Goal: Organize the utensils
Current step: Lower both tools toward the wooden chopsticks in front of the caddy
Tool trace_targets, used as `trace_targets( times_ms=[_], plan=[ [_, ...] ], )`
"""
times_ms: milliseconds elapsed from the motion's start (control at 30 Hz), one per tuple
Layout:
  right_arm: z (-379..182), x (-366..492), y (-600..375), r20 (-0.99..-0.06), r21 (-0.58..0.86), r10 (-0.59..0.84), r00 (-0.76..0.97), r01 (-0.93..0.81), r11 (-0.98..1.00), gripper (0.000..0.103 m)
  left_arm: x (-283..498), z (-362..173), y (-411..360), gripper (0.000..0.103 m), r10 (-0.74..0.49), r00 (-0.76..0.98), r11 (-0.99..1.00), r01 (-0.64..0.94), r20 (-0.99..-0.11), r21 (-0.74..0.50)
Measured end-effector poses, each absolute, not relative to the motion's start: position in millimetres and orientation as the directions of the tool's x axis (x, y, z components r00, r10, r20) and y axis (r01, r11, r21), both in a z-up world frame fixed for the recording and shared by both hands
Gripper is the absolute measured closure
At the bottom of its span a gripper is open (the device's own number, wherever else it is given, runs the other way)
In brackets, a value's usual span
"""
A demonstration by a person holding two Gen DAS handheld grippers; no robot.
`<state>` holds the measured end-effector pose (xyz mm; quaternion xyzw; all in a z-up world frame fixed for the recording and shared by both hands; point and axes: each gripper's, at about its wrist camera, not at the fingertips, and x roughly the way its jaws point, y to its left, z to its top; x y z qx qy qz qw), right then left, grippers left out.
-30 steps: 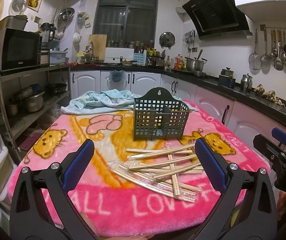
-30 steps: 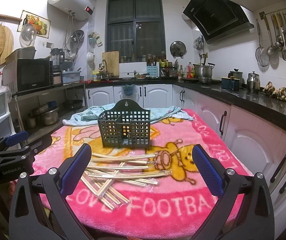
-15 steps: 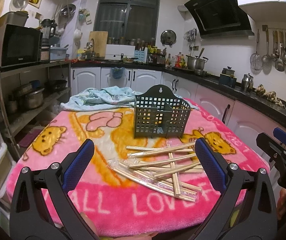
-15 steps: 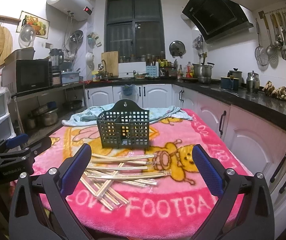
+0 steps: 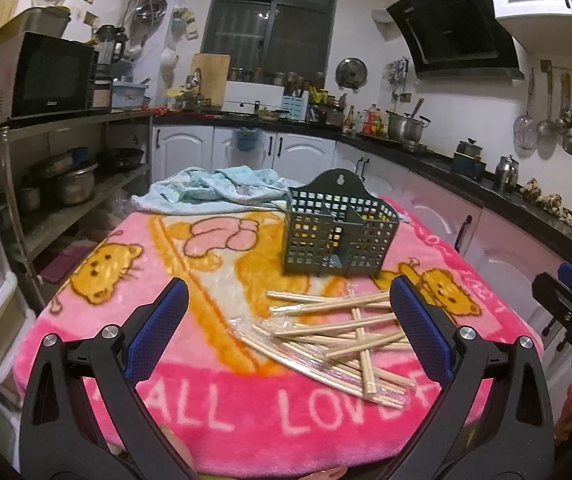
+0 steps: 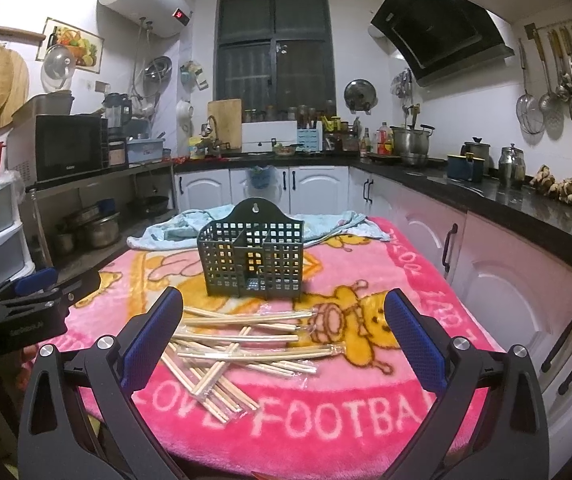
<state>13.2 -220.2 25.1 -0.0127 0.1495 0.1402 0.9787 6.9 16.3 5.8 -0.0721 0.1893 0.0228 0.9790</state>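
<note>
1. Chopsticks (image 5: 338,332) lie crisscrossed on the pink blanket (image 5: 125,360), at 6 o'clock from the slotted holder (image 5: 340,236).
2. Left gripper (image 5: 290,328) and right gripper (image 6: 283,332): fingers spread wide, empty.
3. Risk: plastic sleeves are slippery, and one pinch may drag neighbouring sticks.
4. Soft blanket could let the holder tip.

Home kitchen: range hood (image 6: 442,20), microwave (image 6: 69,146).

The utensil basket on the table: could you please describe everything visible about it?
The utensil basket is dark green-grey, plastic-looking, with square-grid walls, an inner divider forming compartments, and an arched back tab with a hanging hole. It stands upright on the pink blanket, apparently without utensils, beyond the scattered chopsticks, in front of a light-blue cloth. Neither tool touches it.
</note>
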Motion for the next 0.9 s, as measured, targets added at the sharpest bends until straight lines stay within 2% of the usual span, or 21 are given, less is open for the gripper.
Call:
trace_targets(
  times_ms=[200,467,600,900],
  plan=[
    [23,23,-214,-0.323,0.023,0.325,0.889,-0.336,0.941,0.005,18,3,38,0.01,0.066,0.911,0.98,-0.135,-0.407,-0.143],
    [7,63,-196,-0.464,0.07,0.402,0.789,-0.42,0.905,0.005,29,-5,76,0.01,0.093,0.887,0.963,-0.196,-0.453,-0.186],
    [6,80,-198,-0.491,0.068,0.387,0.78,-0.409,0.91,0.005,37,-13,96,0.01,0.126,0.857,0.949,-0.251,-0.5,-0.19],
    [-4,124,-198,-0.523,0.046,0.352,0.776,-0.387,0.921,0.005,57,-36,136,0.01,0.019,0.821,0.924,-0.233,-0.571,-0.304]
  ],
)
